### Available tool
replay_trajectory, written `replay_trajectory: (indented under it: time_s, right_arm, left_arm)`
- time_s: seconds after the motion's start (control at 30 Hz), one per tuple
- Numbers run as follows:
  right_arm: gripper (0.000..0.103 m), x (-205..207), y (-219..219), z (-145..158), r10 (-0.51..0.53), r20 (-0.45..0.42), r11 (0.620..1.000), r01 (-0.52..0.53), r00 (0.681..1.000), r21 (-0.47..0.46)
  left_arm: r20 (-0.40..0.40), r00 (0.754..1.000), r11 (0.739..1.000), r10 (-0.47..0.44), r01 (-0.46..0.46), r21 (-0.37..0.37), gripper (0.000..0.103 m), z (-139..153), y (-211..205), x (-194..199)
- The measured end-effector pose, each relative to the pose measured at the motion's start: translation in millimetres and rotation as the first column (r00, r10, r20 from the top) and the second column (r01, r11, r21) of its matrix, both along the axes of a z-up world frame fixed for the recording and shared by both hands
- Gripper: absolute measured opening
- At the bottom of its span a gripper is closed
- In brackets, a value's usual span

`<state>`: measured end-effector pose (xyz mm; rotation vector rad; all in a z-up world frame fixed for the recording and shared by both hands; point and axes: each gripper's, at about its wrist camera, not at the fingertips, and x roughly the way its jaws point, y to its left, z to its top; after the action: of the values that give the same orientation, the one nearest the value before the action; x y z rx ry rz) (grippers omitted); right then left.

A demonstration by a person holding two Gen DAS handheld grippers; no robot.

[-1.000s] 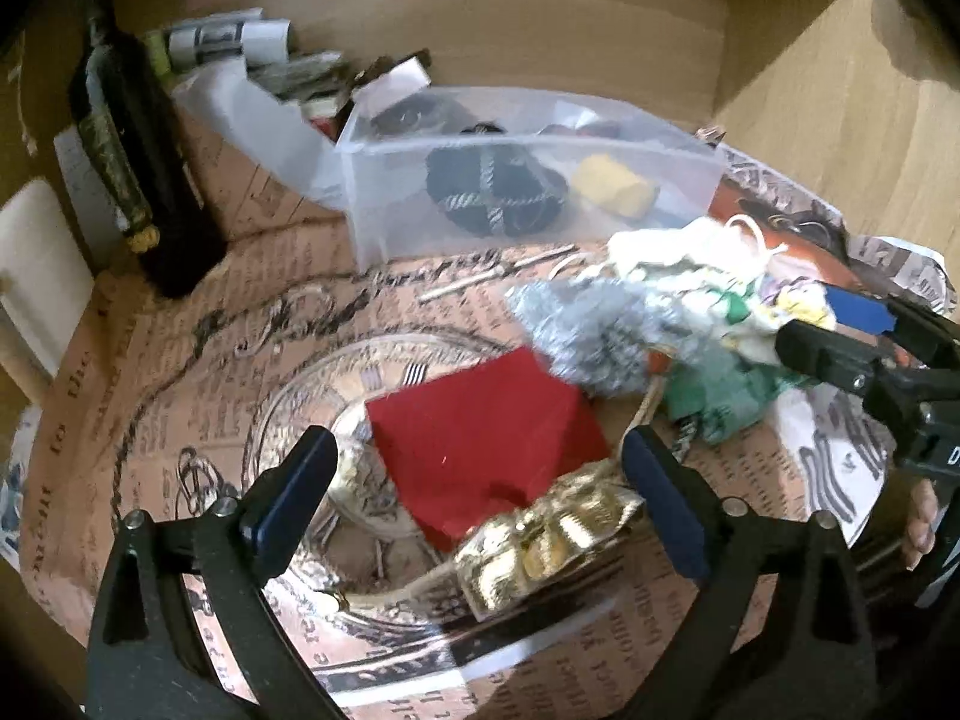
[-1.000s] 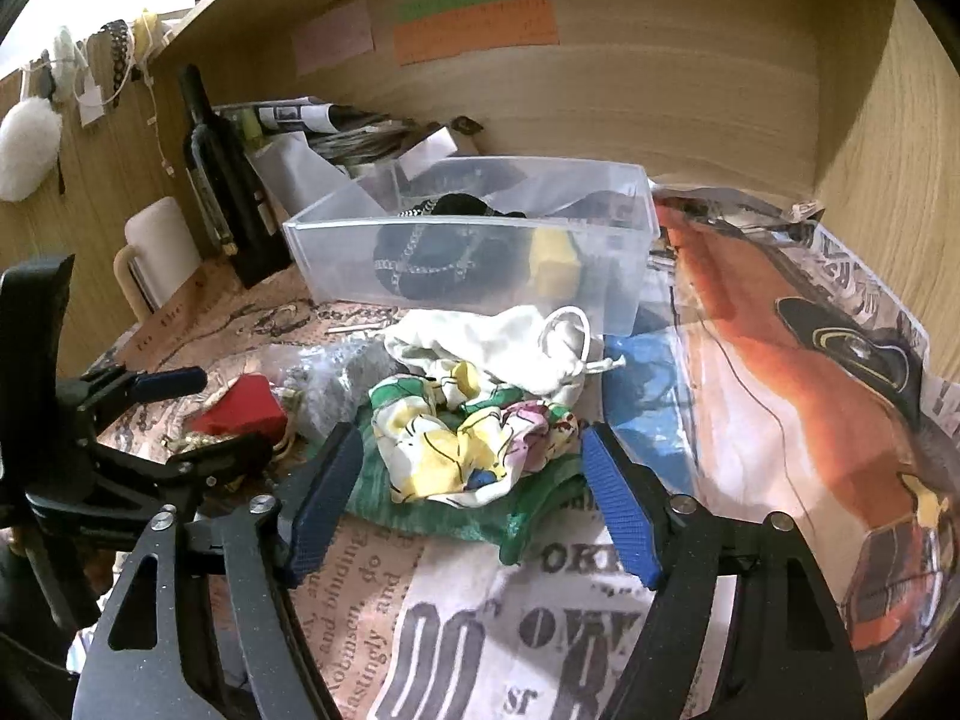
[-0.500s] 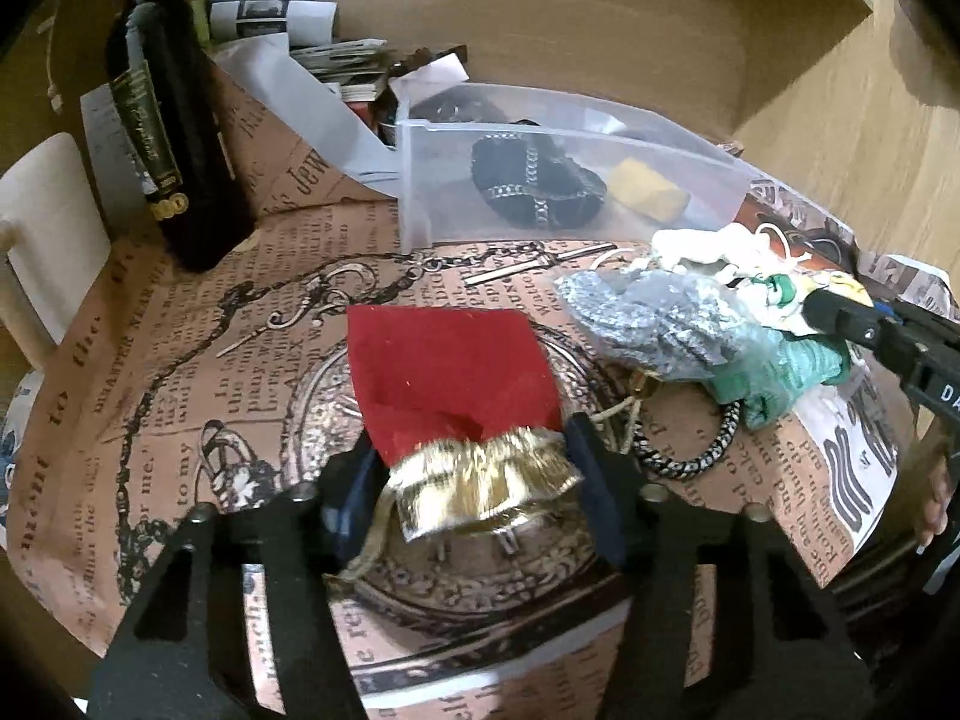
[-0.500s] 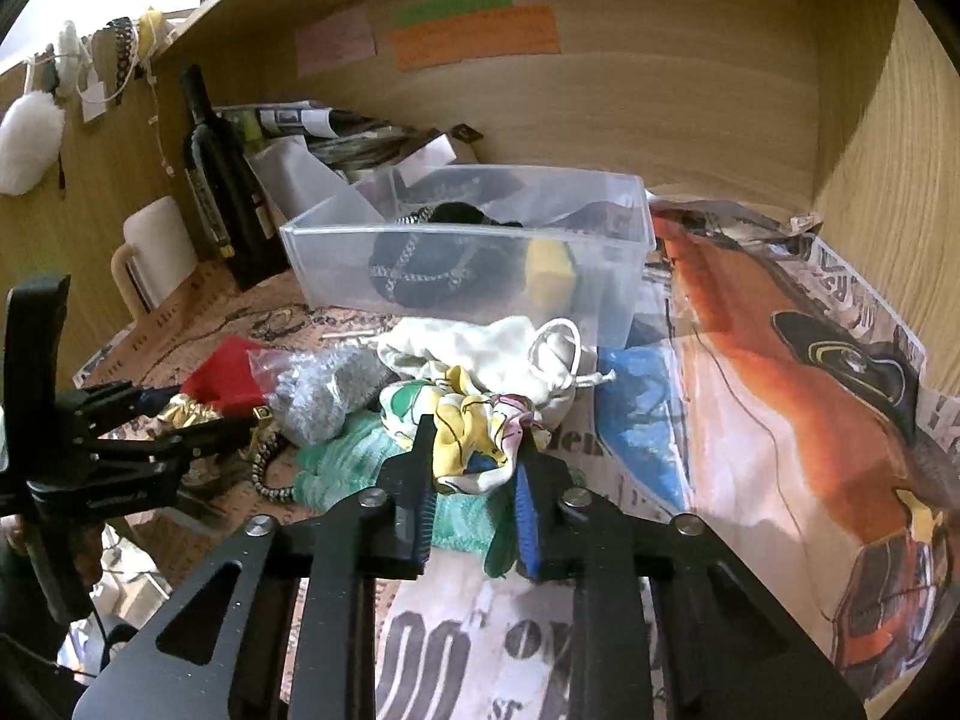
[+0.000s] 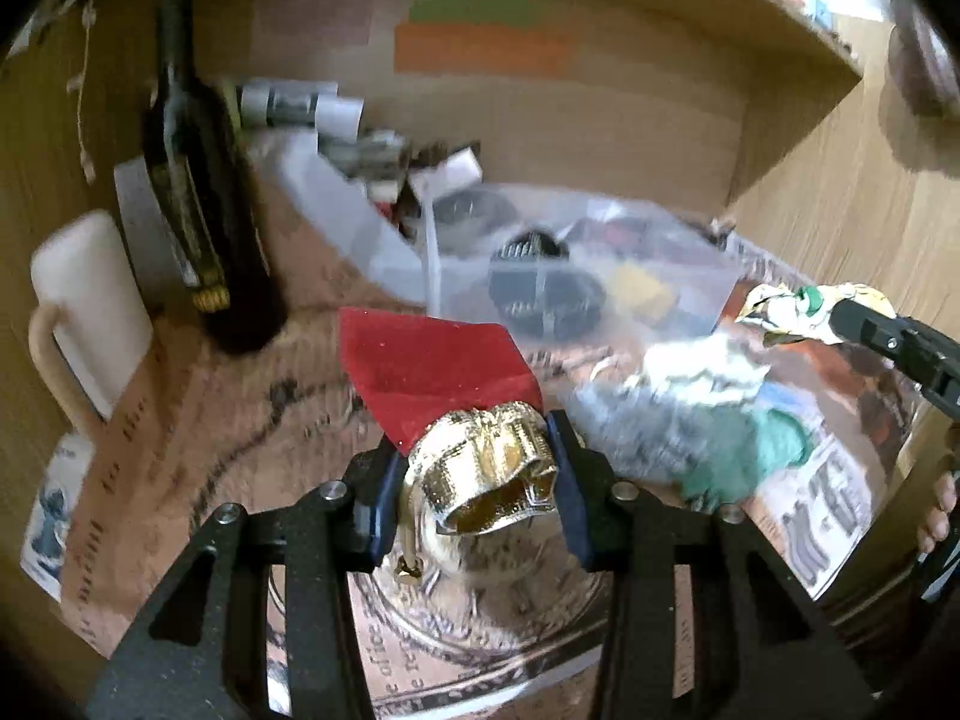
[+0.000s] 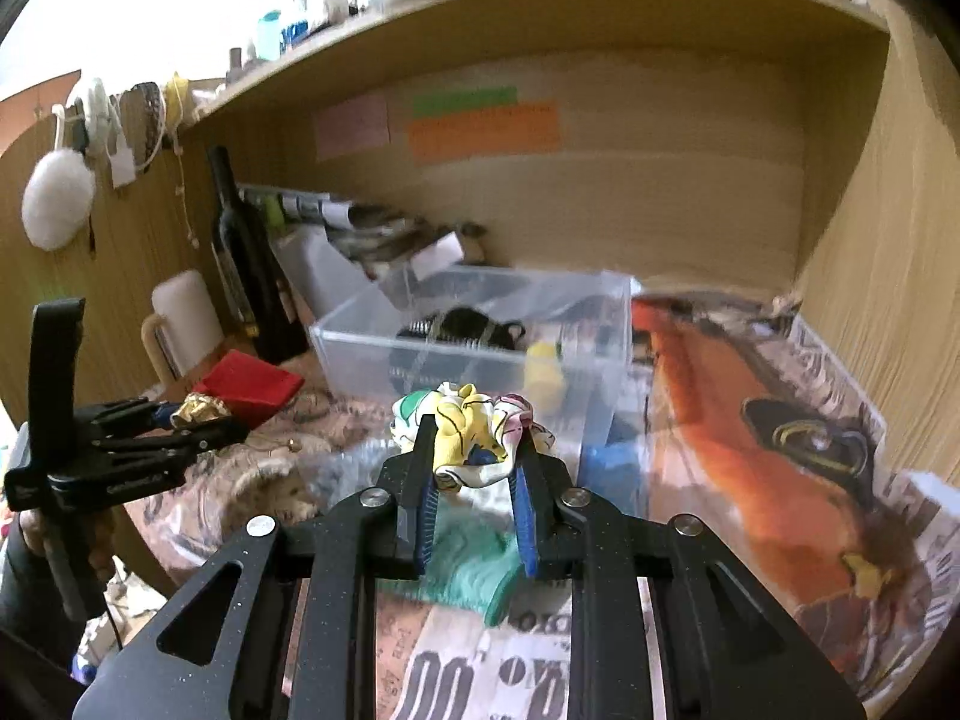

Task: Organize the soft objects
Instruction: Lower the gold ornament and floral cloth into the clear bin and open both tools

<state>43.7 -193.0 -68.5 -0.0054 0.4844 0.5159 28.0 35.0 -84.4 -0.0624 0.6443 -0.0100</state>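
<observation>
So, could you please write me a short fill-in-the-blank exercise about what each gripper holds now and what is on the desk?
1. The left gripper is shut on the gold-trimmed neck of a ____ velvet pouch.
2. The right gripper pinches a floral fabric scrunchie that is mostly ____ and white.
3. The clear plastic box has no ____ on it.
4. A dark glass ____ stands beside the white mug.

Missing words: red; yellow; lid; bottle

red pouch (image 5: 429, 369): matt velvety cloth, shiny gold cuff. scrunchie (image 6: 474, 438): smooth printed fabric. bin (image 6: 480, 336): clear plastic. bottle (image 5: 198, 228): glossy dark glass.
</observation>
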Motion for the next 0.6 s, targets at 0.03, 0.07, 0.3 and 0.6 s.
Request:
replay_trajectory:
  time_s: [0.03, 0.07, 0.3, 0.6]
  right_arm:
    - [0.019, 0, 0, 3, -0.001, 0.011, 1.0, 0.001, 1.0, 0.002]
    - [0.019, 1, 0, 7, -0.005, 0.024, 1.0, 0.005, 1.0, 0.006]
    - [0.019, 17, 4, 24, -0.025, 0.093, 1.0, 0.023, 0.995, 0.012]
    - [0.019, 55, 11, 32, -0.03, 0.109, 0.999, 0.028, 0.994, 0.024]
  left_arm:
    - [0.016, 1.0, 1.0, -0.002, 0.002, 0.003, 0.044, 5, -1, 1]
    - [0.034, 0.999, 1.0, -0.005, 0.005, 0.004, 0.044, 11, -1, 2]
    - [0.103, 0.994, 1.0, -0.023, 0.023, 0.0, 0.044, 37, -2, 22]
    - [0.12, 0.992, 1.0, -0.027, 0.026, 0.005, 0.044, 52, -3, 66]
